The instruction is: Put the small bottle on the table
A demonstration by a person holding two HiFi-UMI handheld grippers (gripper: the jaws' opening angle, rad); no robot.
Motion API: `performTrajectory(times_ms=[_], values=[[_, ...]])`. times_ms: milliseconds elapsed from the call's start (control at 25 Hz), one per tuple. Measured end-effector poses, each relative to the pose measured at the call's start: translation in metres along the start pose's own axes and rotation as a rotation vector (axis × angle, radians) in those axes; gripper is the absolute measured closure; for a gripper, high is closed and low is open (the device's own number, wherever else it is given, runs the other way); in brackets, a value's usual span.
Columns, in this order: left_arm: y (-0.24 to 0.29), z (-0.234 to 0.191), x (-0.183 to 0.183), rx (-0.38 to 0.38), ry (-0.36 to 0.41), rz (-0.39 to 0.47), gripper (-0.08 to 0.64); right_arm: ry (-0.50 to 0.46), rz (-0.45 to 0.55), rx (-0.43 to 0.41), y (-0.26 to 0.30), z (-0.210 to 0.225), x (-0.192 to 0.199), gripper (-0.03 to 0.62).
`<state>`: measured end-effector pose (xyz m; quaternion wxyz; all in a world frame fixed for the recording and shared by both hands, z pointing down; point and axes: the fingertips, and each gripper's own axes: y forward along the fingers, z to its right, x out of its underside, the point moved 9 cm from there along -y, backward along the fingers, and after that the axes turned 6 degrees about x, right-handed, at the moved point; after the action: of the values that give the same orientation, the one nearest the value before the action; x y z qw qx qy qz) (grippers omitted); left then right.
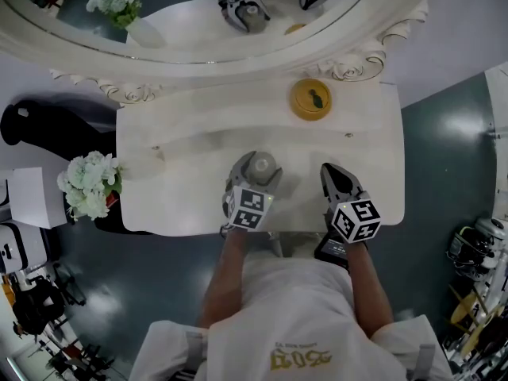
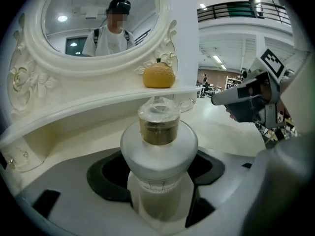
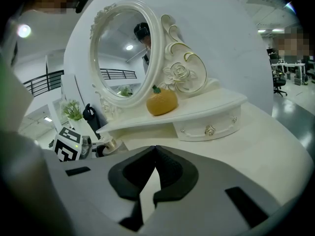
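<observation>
The small bottle [image 2: 158,151] is frosted white with a gold neck and a clear cap. It stands upright between the jaws of my left gripper [image 2: 158,181], whose pads press on its sides. In the head view the bottle [image 1: 261,166] and the left gripper [image 1: 252,182] are over the front middle of the white dressing table [image 1: 182,133]; whether the bottle's base touches the top is hidden. My right gripper [image 1: 336,181] hovers to the right near the front edge. Its jaws [image 3: 155,151] meet at the tips with nothing between them.
An orange ornament [image 1: 310,98] sits on the raised shelf under the oval mirror [image 1: 198,22]. A small drawer with a knob [image 3: 209,130] lies below that shelf. White flowers [image 1: 89,184] stand beside the table's left end. Dark floor surrounds the table.
</observation>
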<state>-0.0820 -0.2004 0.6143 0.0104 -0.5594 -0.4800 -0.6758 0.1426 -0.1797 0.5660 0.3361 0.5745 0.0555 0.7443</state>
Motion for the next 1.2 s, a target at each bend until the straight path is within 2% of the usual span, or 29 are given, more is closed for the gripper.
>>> performTrajectory(times_ms=[80,240,320,520,640,880,1120,1200], values=[[0.0,0.001,0.001,-0.001,0.018,-0.011,0.213,0.006,0.004,-0.003,-0.001,-0.001,0.0,0.58],[0.0,0.002,0.002,-0.01,0.007,-0.006,0.212,0.004,0.014,-0.006,-0.004,-0.002,0.0,0.58],[0.002,0.001,0.004,-0.008,-0.02,-0.006,0.208,0.0,0.022,-0.005,-0.006,-0.003,-0.002,0.58],[-0.002,0.001,0.002,0.033,-0.074,0.021,0.144,-0.018,0.05,-0.006,-0.013,-0.007,-0.008,0.58],[-0.007,0.001,0.003,0.059,-0.096,0.022,0.134,-0.025,0.07,-0.004,-0.02,-0.009,-0.012,0.58],[-0.024,0.004,0.01,0.097,-0.175,0.079,0.117,-0.033,0.111,0.0,-0.034,-0.018,-0.016,0.58],[-0.055,0.012,0.003,0.035,-0.152,0.141,0.137,-0.043,0.165,-0.002,-0.051,-0.035,-0.019,0.58],[-0.07,0.014,-0.003,0.012,-0.133,0.186,0.191,-0.026,0.202,-0.014,-0.057,-0.041,-0.021,0.58]])
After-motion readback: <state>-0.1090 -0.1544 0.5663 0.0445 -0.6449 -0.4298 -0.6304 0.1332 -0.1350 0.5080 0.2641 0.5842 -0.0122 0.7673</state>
